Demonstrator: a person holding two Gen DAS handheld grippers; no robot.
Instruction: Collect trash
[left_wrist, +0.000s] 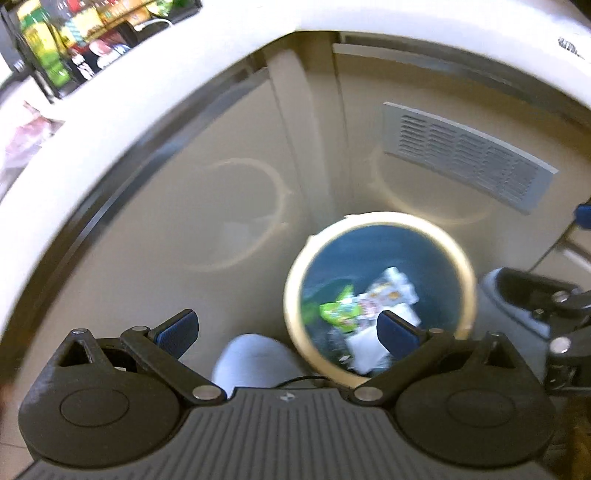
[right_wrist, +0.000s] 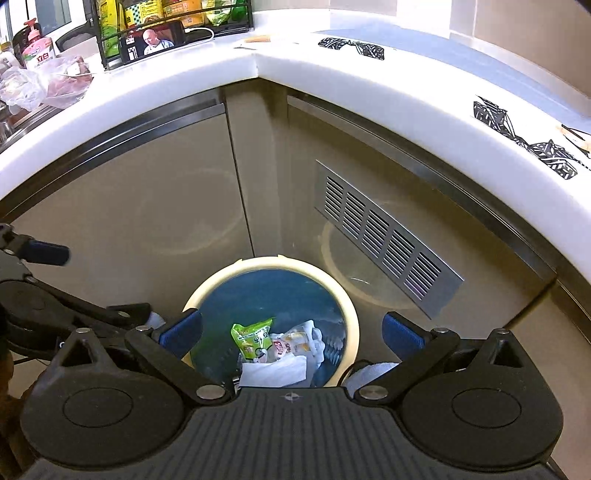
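Observation:
A round trash bin (right_wrist: 352, 325) with a cream rim and blue liner stands on the floor in the cabinet corner. Inside lie a green snack wrapper (right_wrist: 253, 338), white packets (right_wrist: 295, 341) and white paper (right_wrist: 275, 371). My right gripper (right_wrist: 291, 332) is open and empty right above the bin. My left gripper (left_wrist: 288, 330) is open and empty, with the bin (left_wrist: 469, 273) under its right finger; the green wrapper (left_wrist: 340, 312) and white trash (left_wrist: 391, 291) show inside. The left gripper also shows in the right wrist view (right_wrist: 44, 253).
A white countertop (right_wrist: 258, 62) wraps the corner above beige cabinet doors (right_wrist: 147, 221) with a metal vent grille (right_wrist: 384, 240). On the counter are a rack of bottles (right_wrist: 166, 18), a phone (right_wrist: 151, 42), a plastic bag (right_wrist: 40, 83) and black patterned stickers (right_wrist: 517, 125).

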